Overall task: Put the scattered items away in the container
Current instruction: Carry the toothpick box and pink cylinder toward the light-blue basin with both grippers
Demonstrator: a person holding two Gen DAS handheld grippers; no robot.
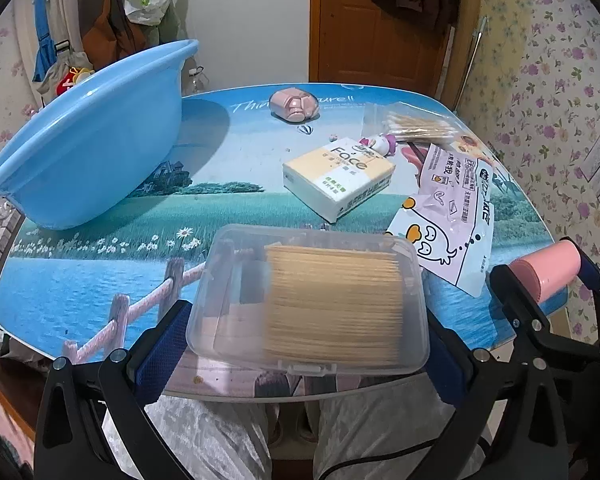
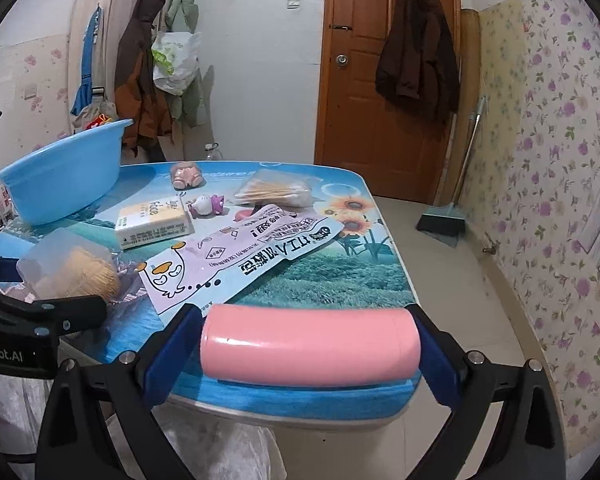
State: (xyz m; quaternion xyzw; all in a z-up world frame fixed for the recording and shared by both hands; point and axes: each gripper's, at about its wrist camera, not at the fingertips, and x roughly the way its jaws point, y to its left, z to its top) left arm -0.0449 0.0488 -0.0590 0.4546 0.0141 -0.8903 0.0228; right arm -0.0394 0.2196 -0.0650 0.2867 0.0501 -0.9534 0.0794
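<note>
My left gripper [image 1: 306, 314] is shut on a clear lidded box of toothpicks [image 1: 312, 300], held over the table's near edge. My right gripper [image 2: 303, 312] is shut on a pink cylinder [image 2: 310, 346] lengthwise, its blue pads against both ends, low over the near right corner. The empty blue basin [image 1: 80, 152] stands at the table's far left. Loose on the table lie a tissue pack [image 1: 338, 176], a lilac packet with a duck drawing [image 1: 448, 240], a bag of cotton swabs [image 1: 416, 124], a pink toy [image 1: 294, 106] and a small figurine [image 1: 380, 144].
The table [image 2: 340, 280] has a printed landscape top. A person's legs in light trousers [image 1: 204, 432] are under its near edge. A broom [image 2: 444, 220] leans by the floral wall on the right. Coats hang on the door [image 2: 380, 80] and the back wall.
</note>
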